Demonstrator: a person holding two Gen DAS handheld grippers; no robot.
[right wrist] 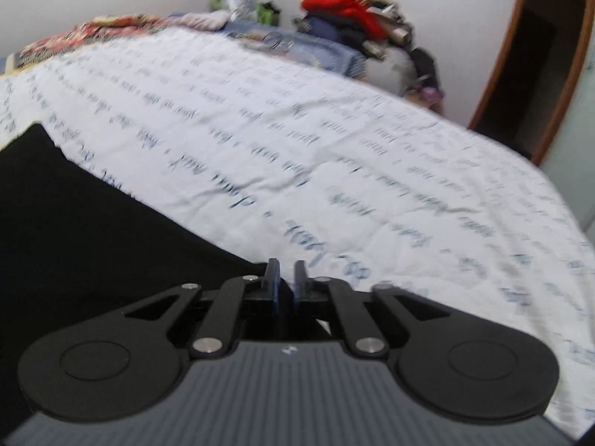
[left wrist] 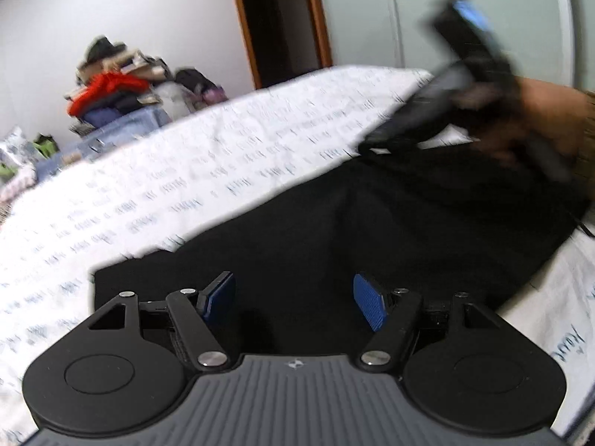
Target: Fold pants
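Black pants (left wrist: 353, 223) lie on a white bedsheet with blue script print (left wrist: 186, 171). My left gripper (left wrist: 293, 303) is open, its blue pads wide apart just above the pants' near part. In the left wrist view my right gripper (left wrist: 375, 141) reaches down to the pants' far edge, held by a hand, blurred. In the right wrist view the right gripper (right wrist: 286, 278) has its jaws nearly together on a corner of the black pants (right wrist: 93, 223), which spread to the left.
A pile of clothes with a red garment (left wrist: 111, 89) sits at the far side of the bed; it also shows in the right wrist view (right wrist: 353, 11). A wooden door frame (left wrist: 245, 26) and a pale wardrobe (left wrist: 427, 11) stand behind.
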